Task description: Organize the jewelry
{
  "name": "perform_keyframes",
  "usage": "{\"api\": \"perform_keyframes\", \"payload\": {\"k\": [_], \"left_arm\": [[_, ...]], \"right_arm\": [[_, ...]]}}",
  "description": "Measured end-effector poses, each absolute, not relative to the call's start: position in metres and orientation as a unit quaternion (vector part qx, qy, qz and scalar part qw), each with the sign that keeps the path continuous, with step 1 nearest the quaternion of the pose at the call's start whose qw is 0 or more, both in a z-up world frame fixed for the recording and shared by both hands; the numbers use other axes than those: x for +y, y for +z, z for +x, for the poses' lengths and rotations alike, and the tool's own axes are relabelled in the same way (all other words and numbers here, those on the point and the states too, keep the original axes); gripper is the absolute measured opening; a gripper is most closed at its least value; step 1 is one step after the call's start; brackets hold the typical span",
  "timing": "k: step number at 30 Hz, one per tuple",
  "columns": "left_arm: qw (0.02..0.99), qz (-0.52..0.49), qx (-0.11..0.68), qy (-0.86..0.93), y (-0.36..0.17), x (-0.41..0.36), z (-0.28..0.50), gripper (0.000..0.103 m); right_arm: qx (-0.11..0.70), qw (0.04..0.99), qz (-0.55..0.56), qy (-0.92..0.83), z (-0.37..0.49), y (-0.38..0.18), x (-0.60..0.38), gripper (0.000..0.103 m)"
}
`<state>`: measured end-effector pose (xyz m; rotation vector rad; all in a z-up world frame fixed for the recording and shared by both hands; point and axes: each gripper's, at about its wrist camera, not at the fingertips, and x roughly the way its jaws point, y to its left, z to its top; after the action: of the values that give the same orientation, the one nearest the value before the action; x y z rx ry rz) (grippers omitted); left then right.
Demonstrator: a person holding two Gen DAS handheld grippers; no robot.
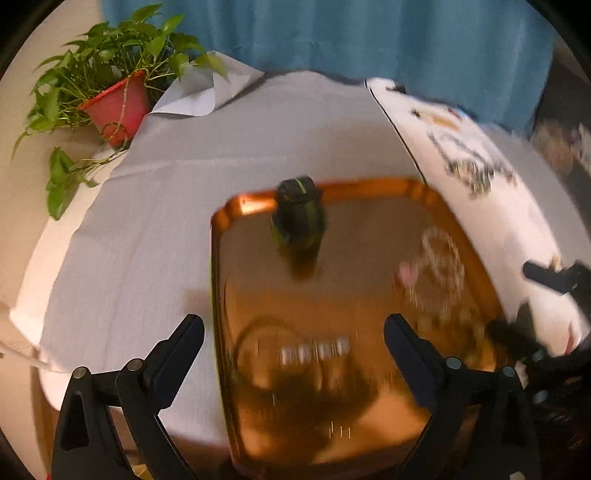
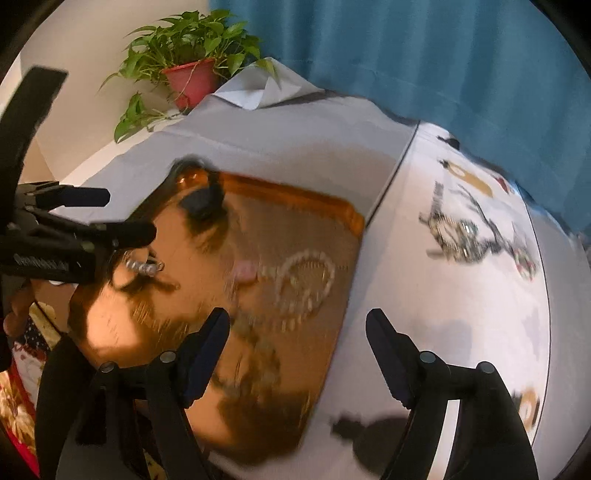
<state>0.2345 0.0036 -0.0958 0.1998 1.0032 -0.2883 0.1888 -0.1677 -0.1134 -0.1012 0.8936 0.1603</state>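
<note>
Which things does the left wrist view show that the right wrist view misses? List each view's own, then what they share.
Left wrist only: the dark bottle clearly upright on the tray, and the open left gripper seen from behind.

Right wrist only: the open right gripper seen from behind, with the left gripper entering from the side.

Both: the shiny orange tray, the pearl necklace, the potted plant, the blue curtain.

A dark bottle [image 1: 298, 218] blocks the tray's [image 1: 369, 184] far edge.
</note>
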Motion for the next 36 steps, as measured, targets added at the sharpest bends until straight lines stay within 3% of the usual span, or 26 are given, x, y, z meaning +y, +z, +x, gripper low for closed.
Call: {"api": "perform_keyframes", "payload": {"k": [15,36], "left_arm": [[0.881,0.071,0.444,-0.148,-0.046,0.008,0.054,0.097],[0.916,0.091,0.362,-0.149,0.01,-0.004,-0.029,0.101]], "right_arm": [[0.376,0.924,0.001,0.075,0.016,-0.047,-0.157,0.082],[0.301,0.951,-0.013,0.068,-0.084,-0.003,-0.158,0.084]]}}
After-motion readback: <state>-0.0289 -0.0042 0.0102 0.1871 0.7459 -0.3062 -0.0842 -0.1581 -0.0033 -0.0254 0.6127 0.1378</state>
